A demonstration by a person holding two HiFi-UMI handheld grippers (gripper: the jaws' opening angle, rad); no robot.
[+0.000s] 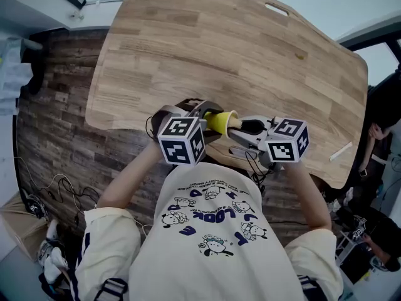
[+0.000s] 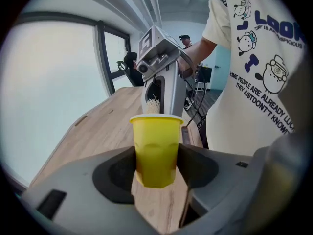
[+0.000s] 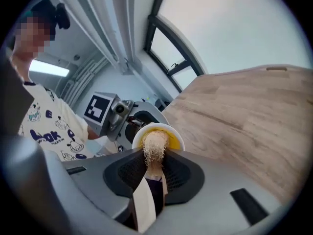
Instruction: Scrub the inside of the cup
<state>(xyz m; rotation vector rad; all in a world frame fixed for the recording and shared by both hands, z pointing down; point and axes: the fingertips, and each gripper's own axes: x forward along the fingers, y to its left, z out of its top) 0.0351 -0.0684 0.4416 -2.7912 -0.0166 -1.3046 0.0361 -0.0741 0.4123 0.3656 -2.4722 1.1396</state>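
A yellow plastic cup [image 1: 220,121] lies on its side in the air over the table's near edge, gripped round its body by my left gripper [image 1: 210,119]. In the left gripper view the cup [image 2: 155,151] sits squeezed between both pads, mouth facing away. My right gripper [image 1: 241,127] faces it, shut on the handle of a brush [image 3: 155,146] with a pale fibrous head. The brush head points into the cup's mouth [image 3: 173,133]; its tip shows at the rim [image 2: 153,104]. How deep it reaches inside is hidden.
The wooden table [image 1: 250,49] spreads ahead, with a handle slot [image 1: 276,9] at its far edge and a white strip [image 1: 341,150] near its right edge. Cables [image 1: 56,187] lie on the floor at left. Other people [image 1: 376,130] sit at right.
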